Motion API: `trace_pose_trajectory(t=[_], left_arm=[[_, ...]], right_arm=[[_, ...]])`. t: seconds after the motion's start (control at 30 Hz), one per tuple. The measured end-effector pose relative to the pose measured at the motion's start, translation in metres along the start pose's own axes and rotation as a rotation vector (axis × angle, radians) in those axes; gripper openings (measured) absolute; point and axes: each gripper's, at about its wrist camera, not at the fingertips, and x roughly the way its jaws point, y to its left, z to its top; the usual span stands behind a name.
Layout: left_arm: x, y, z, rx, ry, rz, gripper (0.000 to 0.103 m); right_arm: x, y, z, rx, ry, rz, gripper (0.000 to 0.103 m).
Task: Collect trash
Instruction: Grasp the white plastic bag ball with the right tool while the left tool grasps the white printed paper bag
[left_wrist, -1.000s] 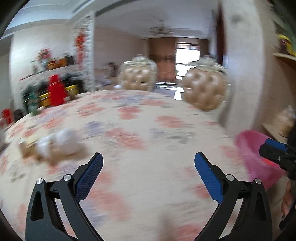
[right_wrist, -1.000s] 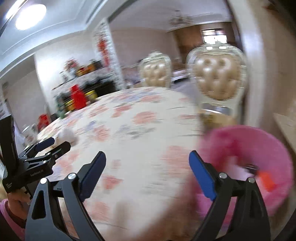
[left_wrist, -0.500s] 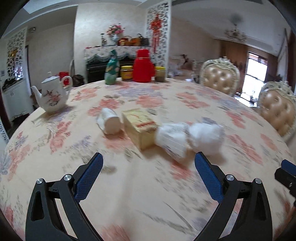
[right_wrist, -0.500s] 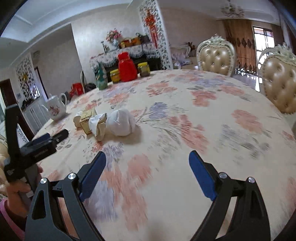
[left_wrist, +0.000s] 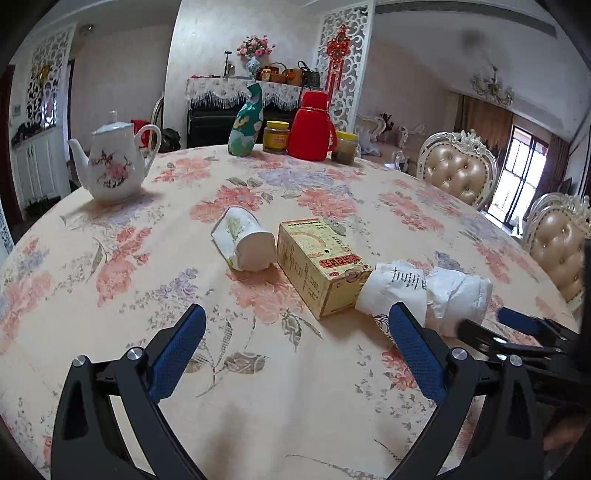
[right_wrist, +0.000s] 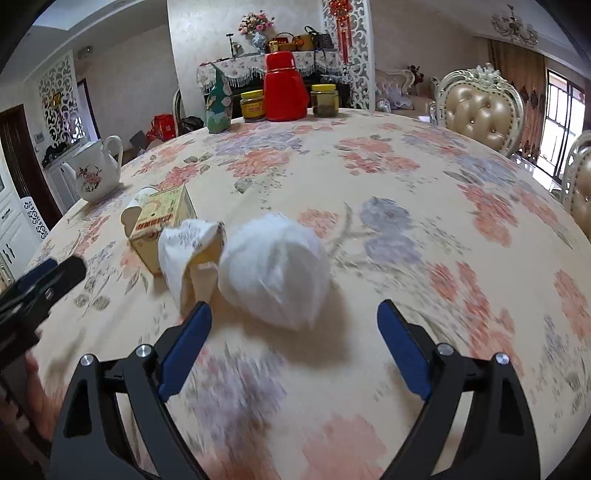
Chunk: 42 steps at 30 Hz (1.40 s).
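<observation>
Trash lies in a row on the floral tablecloth (left_wrist: 110, 280): a tipped paper cup (left_wrist: 243, 242), a yellow carton (left_wrist: 319, 266), a crumpled printed paper (left_wrist: 397, 286) and a white paper ball (left_wrist: 458, 295). My left gripper (left_wrist: 295, 345) is open just short of the carton, with nothing between its fingers. In the right wrist view the white paper ball (right_wrist: 275, 269) lies just ahead of my open right gripper (right_wrist: 295, 341), with the crumpled paper (right_wrist: 188, 251) and yellow carton (right_wrist: 162, 218) to its left. The right gripper's tips (left_wrist: 517, 321) show at the left view's right edge.
At the table's far side stand a white floral teapot (left_wrist: 114, 166), a green bottle (left_wrist: 245, 125), a red thermos (left_wrist: 312, 125) and two jars (left_wrist: 277, 136). Padded chairs (left_wrist: 458, 170) ring the right side. A hand (right_wrist: 37, 387) holds the left gripper at lower left.
Both views swung left from the pink bin and chairs to the trash row. Since then both grippers have closed in on it, the right one coming close to the white ball; jaws stayed open.
</observation>
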Motion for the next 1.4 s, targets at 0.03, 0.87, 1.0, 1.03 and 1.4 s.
trace_pose_trajectory(t=[0.03,0.87,1.0,1.03,1.4], left_arm=[[0.0,-0.002,0.0,0.012,-0.005,0.006,0.094],[-0.002,-0.047,-0.01,0.091,0.044,-0.036,0.094],[0.011,-0.069,-0.007,0.095,0.088,-0.033,0.094],[0.015,-0.073,-0.006,0.09,0.097,-0.034,0.094],[0.095,-0.119,0.0,0.018,0.264,0.03,0.079]], right_arm=[[0.004,0.002,0.002,0.002,0.009,0.002,0.088],[-0.081,-0.058,-0.047,0.19,-0.184,0.007,0.027],[-0.085,-0.069,-0.047,0.226,-0.232,0.055,0.027],[-0.086,-0.071,-0.046,0.229,-0.241,0.052,0.027],[-0.096,-0.125,-0.054,0.447,-0.287,0.053,0.028]])
